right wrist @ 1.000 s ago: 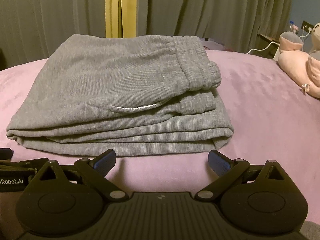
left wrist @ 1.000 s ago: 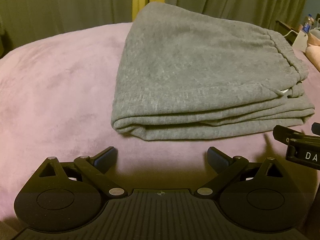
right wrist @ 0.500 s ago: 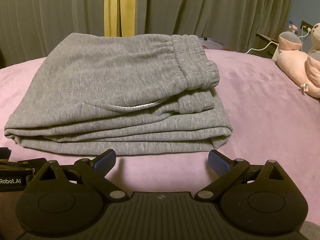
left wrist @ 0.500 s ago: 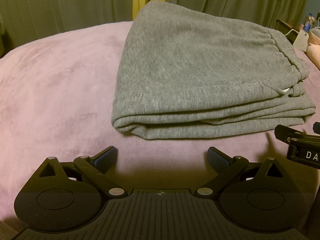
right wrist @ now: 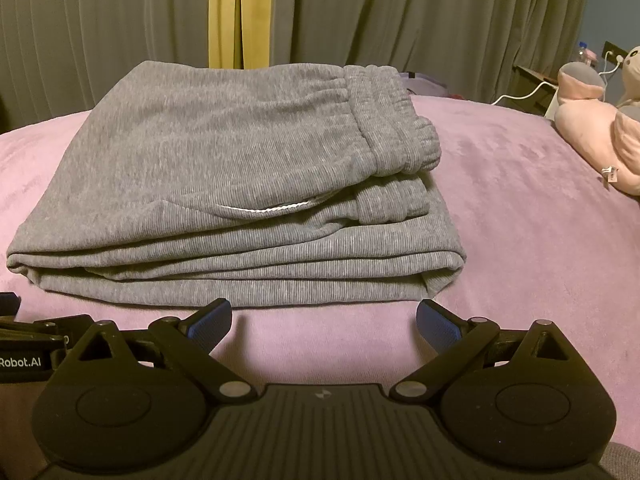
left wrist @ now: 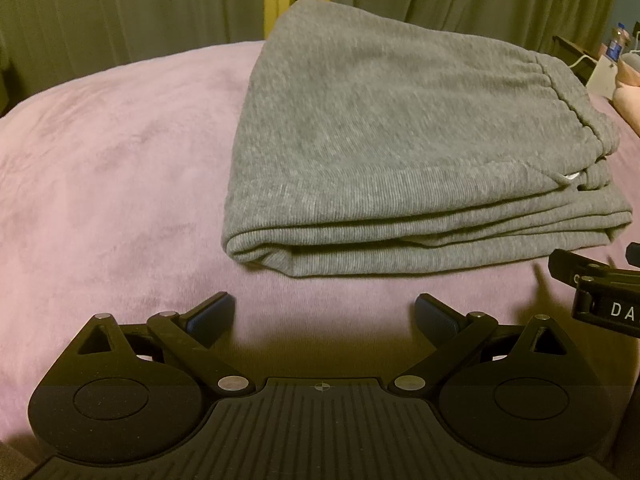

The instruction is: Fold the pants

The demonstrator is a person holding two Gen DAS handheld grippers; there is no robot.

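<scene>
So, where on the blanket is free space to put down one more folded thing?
Widest bare patch: pink blanket left of the grey pants. Another lies between the pants and the plush toy. The near strip before both open hand-held grippers, left and right, is narrow.

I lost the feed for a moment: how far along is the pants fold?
Done, by the look of it: the grey pants lie in a compact stack of layers on the pink blanket, waistband on top. In hand: nothing; the left gripper and right gripper are open, short of the near edge. Left: at most tidying.
</scene>
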